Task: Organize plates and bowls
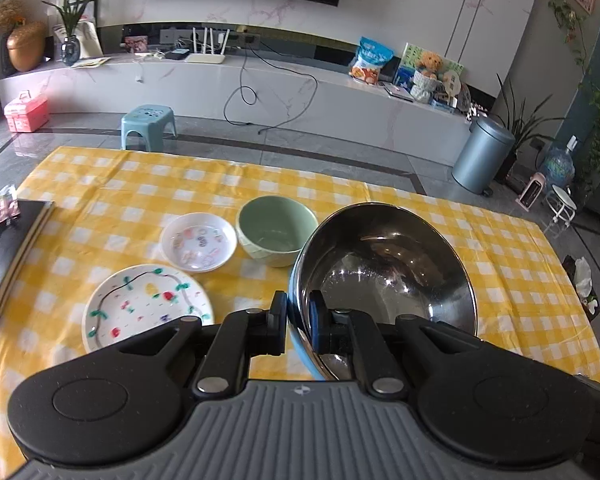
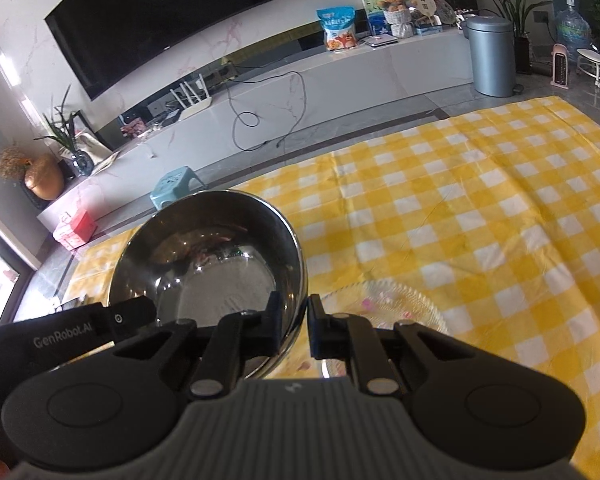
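Left wrist: the left gripper has its fingers clenched on the rim of a steel bowl, tilted above the surface.

Right wrist: the right gripper has its fingers clamped on the bowl's opposite rim; "GenRobot.AI" shows on the left gripper.

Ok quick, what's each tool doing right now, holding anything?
Left tool: closed on the rim of the steel bowl, which is tilted above the table.
Right tool: closed on the opposite rim of the same steel bowl.
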Demonstrator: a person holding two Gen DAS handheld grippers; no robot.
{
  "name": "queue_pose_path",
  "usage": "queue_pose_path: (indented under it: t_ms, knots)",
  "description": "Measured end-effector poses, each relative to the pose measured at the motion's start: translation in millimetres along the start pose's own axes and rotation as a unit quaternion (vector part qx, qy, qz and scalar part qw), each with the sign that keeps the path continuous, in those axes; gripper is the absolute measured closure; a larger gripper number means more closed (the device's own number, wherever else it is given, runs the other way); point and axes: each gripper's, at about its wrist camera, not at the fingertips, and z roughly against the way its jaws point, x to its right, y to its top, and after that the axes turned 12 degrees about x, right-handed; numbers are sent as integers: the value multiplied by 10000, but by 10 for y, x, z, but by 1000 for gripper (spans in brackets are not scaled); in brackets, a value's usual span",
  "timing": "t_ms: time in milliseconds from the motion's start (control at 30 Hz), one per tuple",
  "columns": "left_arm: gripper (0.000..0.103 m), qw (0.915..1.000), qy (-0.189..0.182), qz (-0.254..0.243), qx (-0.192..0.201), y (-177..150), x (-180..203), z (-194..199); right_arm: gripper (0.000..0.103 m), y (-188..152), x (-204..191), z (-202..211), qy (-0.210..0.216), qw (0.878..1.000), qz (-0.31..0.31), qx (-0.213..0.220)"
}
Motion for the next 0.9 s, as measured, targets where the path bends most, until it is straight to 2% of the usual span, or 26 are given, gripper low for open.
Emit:
queue_pose_path:
  t_ms: [433, 667, 900]
  knots:
    - [91, 9983, 192, 466, 282, -206, -428, 716, 93, -265, -388, 650, 517, 9983, 284, 26]
    - [91, 9968, 352, 666, 256, -382, -666, 986, 93, -435, -533, 804, 782, 9959, 406, -209]
    - [91, 9949, 499, 869, 102, -509, -880, 1097, 93, -624, -664, 833, 993, 9921, 529, -546]
